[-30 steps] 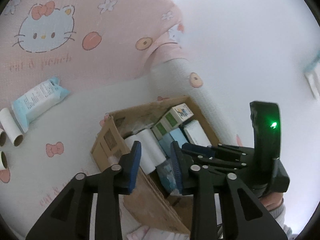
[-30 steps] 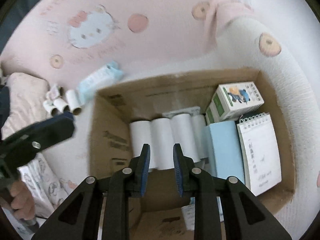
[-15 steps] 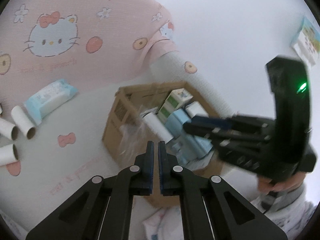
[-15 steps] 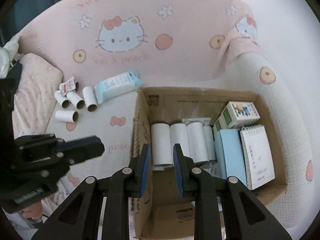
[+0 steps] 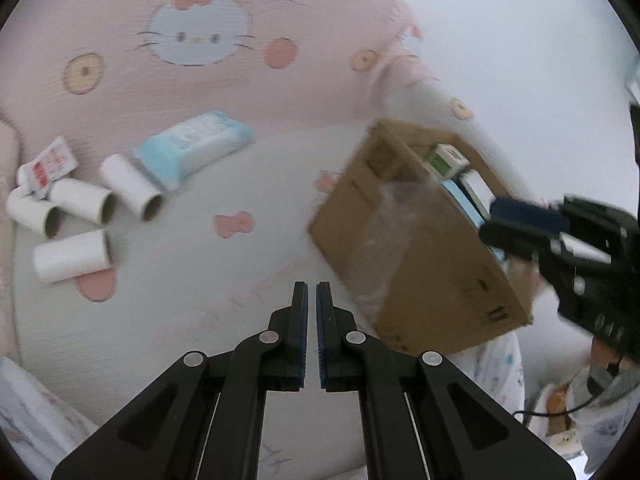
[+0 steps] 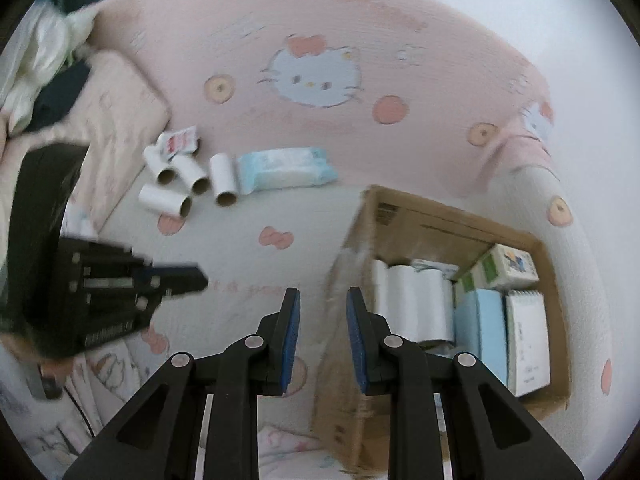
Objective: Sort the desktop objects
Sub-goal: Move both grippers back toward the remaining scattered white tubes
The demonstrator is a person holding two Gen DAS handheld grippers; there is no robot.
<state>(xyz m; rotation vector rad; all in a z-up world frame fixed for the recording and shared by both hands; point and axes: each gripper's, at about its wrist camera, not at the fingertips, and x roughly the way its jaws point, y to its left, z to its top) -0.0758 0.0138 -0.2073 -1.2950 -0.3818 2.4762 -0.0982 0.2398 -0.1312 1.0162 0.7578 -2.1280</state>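
**Cardboard box half filled, tubes still out**

Cardboard tubes, four of them, lie beside our blue tissue pack, well apart from the cardboard box. Our left gripper is closed on nothing. Our right gripper stands slightly parted, empty, beside the box.

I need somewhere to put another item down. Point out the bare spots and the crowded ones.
The widest bare stretch of bedsheet lies between the loose cardboard tubes with the wet wipes pack and the cardboard box. Inside the box, the bottom shows only along the far wall; the rest is packed with white rolls, small boxes and a notepad.
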